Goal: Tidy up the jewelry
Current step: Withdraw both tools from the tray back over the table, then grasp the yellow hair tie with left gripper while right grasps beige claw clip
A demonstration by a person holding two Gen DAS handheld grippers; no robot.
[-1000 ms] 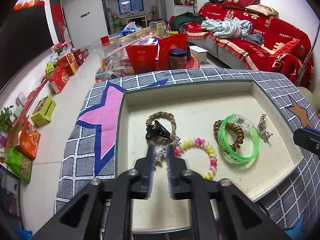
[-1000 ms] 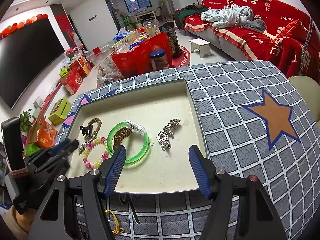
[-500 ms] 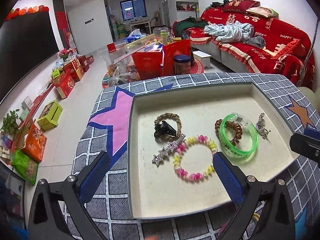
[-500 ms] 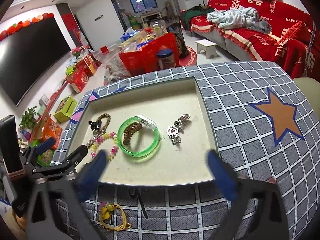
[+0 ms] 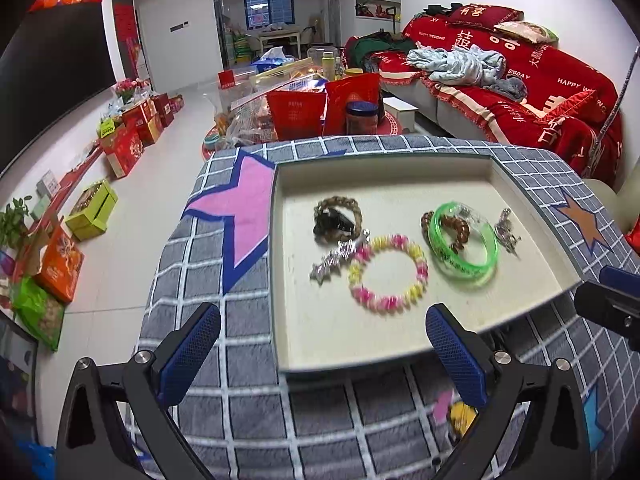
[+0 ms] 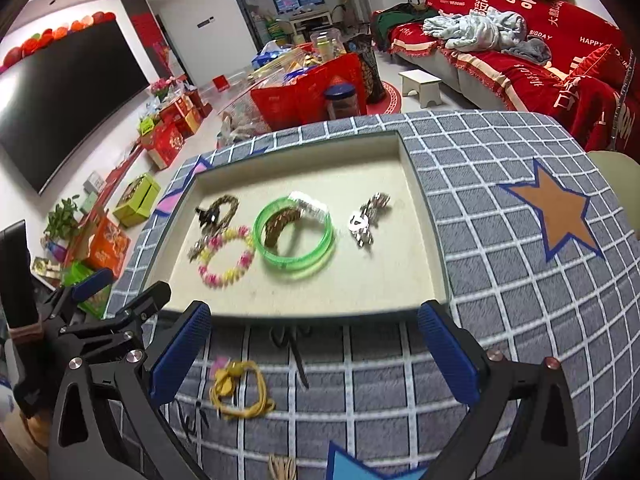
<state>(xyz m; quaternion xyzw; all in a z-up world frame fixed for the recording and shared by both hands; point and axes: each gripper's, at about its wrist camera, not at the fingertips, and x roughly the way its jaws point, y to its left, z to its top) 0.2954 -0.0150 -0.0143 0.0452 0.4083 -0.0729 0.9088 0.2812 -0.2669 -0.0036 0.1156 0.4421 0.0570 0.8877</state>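
A beige tray (image 5: 520, 304) (image 6: 420, 208) sits on a grey checked cloth. In it lie a silver star clip (image 5: 338, 258), a pink-yellow bead bracelet (image 5: 386, 274) (image 6: 226, 256), a green bangle (image 5: 464, 246) (image 6: 296, 236) with a brown coil tie inside, a braided tie with a black clip (image 5: 336, 220) (image 6: 218, 210), and a silver brooch (image 5: 506, 234) (image 6: 366, 216). My left gripper (image 5: 320, 356) is open and empty at the tray's near edge. My right gripper (image 6: 312, 352) is open and empty above the cloth. A yellow hair tie (image 6: 240, 390) and a thin black piece (image 6: 296, 350) lie on the cloth.
The left gripper shows at the left of the right wrist view (image 6: 104, 316). A tan tie (image 6: 282, 468) lies at the near cloth edge. Red bags and a jar (image 5: 360, 116) stand beyond the table, boxes (image 5: 92, 210) on the floor at left, a red sofa (image 5: 540, 96) at right.
My left gripper opened, let go of the silver star clip in the tray, and drew back toward the near edge. My right gripper also drew back and opened wider.
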